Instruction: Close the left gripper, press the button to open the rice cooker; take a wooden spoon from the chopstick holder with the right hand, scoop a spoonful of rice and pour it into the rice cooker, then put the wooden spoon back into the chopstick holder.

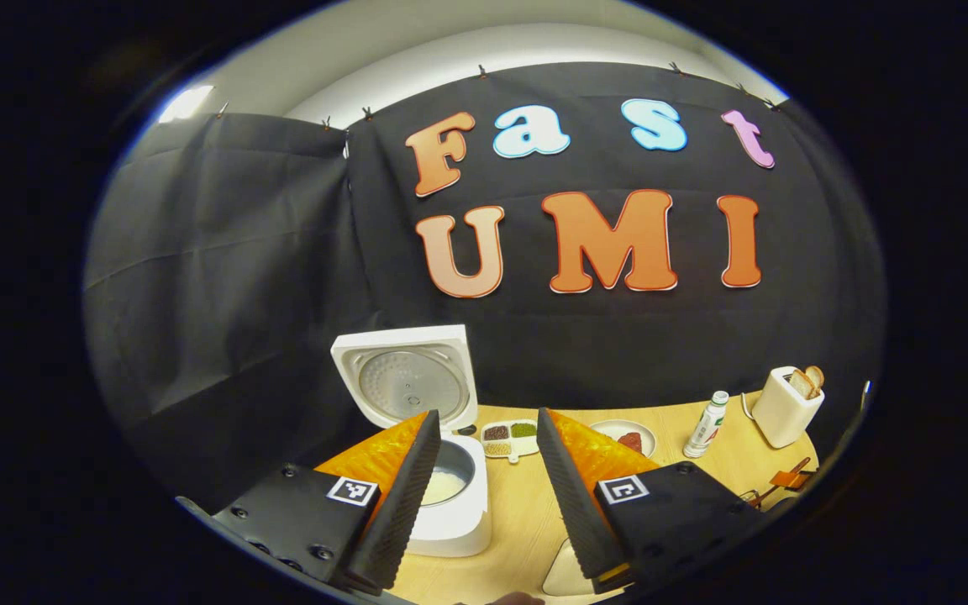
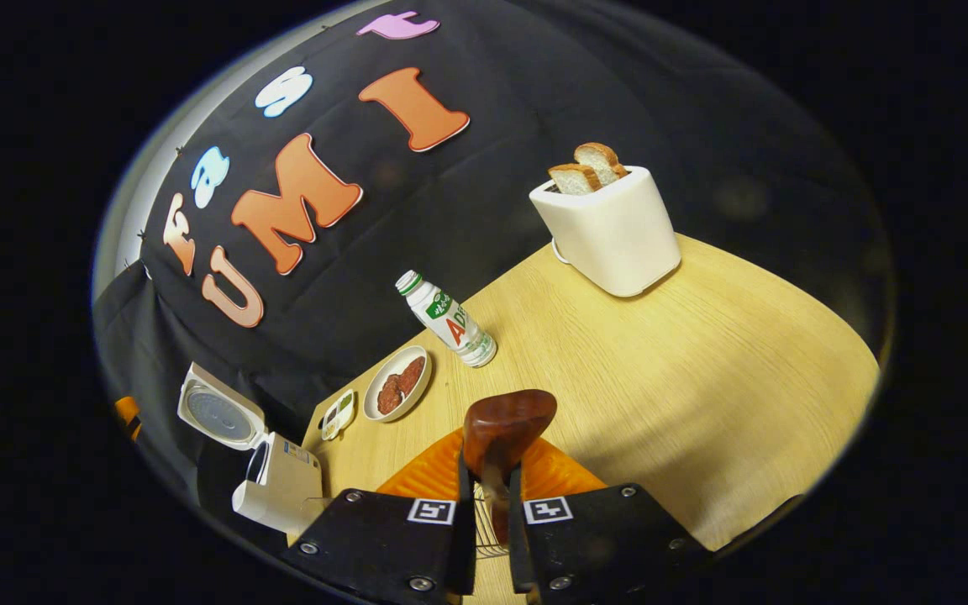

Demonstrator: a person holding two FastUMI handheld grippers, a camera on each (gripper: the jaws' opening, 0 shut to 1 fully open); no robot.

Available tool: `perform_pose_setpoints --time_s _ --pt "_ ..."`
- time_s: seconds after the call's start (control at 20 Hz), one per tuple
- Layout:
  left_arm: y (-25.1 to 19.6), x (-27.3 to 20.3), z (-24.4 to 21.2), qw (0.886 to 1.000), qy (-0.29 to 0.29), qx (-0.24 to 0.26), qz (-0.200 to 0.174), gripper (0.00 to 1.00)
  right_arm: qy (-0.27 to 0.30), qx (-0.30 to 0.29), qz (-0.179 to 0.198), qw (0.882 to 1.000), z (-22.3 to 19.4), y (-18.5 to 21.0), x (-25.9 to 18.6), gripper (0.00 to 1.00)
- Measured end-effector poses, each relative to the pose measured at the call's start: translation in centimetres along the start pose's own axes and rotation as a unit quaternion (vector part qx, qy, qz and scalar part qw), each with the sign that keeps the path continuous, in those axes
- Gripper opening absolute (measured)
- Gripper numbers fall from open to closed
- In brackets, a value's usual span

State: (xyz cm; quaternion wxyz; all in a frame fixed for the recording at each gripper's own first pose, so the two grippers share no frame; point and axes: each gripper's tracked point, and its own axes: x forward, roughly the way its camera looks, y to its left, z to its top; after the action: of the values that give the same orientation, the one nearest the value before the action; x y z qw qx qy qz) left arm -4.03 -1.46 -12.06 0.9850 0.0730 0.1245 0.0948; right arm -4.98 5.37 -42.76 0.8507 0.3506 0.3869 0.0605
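right gripper (image 2: 491,496) pinches wooden spoon (image 2: 507,424), bowl beyond fingertips | left gripper (image 1: 484,458) spread | rice cooker (image 1: 442,470) lid up, near left

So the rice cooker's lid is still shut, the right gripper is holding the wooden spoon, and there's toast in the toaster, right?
Not quite: the rice cooker has its lid standing open, as the left gripper view shows, with the inner pot visible. The rest holds: the right gripper is shut on the wooden spoon, and toast sits in the toaster.
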Motion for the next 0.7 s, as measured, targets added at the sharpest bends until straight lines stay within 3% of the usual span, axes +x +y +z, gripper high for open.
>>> perform_pose_setpoints --time_s 0.05,0.2,0.4,0.6,0.7 --pt "0.3 0.1 0.3 1.000 -0.008 0.011 -0.006 0.77 -0.001 0.005 -0.008 1.000 0.3 0.0 -0.2 0.16" --pt "1.3 0.9 0.6 0.999 -0.027 0.035 -0.020 0.82 -0.031 0.018 -0.025 0.999 2.1 0.8 -1.0 0.13" --pt "2.7 2.1 -0.1 0.998 -0.032 0.032 -0.033 0.78 -0.065 -0.010 -0.040 0.997 3.7 2.5 -3.7 0.14" --pt "4.8 3.4 -0.9 0.999 -0.039 0.014 -0.035 0.99 -0.102 -0.025 -0.037 0.994 5.5 6.0 -6.9 0.13" --pt "6.0 4.0 -1.4 0.999 -0.040 0.008 -0.031 0.99 -0.116 -0.030 -0.026 0.992 6.1 8.4 -8.1 0.13"
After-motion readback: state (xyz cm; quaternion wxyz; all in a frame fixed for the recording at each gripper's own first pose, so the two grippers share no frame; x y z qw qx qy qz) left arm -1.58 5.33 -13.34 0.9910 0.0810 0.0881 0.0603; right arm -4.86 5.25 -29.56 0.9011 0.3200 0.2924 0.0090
